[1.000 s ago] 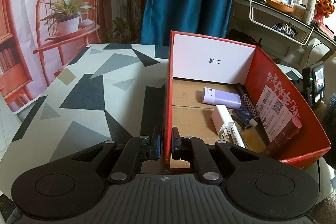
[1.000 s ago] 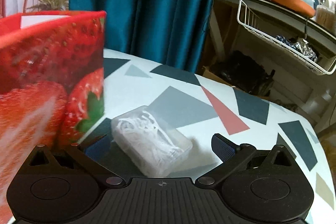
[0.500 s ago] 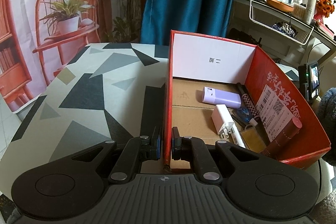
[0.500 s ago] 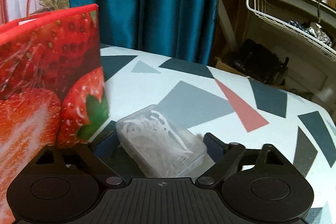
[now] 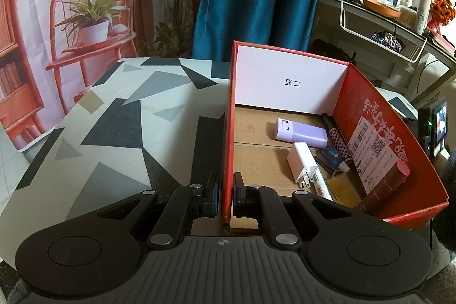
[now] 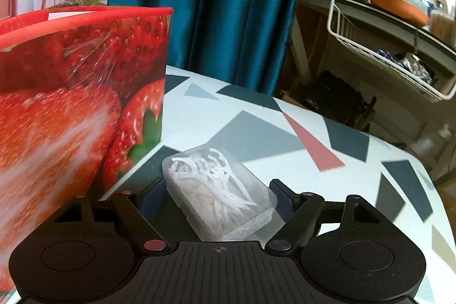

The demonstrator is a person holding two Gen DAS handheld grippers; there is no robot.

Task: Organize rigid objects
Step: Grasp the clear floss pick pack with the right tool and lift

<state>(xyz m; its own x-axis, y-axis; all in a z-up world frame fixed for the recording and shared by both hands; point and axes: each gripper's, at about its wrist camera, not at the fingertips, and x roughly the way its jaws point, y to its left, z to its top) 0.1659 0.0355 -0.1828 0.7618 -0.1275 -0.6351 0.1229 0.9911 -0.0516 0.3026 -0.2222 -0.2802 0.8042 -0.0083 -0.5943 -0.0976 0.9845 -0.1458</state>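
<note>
The left tongs (image 5: pixel 224 194) are closed on the thin left wall of the red cardboard box (image 5: pixel 379 116), one pad on each side of it. The right tongs (image 6: pixel 218 197) stand around a clear, rounded plastic case (image 6: pixel 219 194) full of white floss picks; whether the pads press it, I cannot tell. The case lies on the desk (image 6: pixel 327 138) just right of the box (image 6: pixel 79 93), with free surface further right. Inside the box lie a lilac case (image 5: pixel 300 130), a white charger (image 5: pixel 302 161) and a brown tube (image 5: pixel 384 187).
</note>
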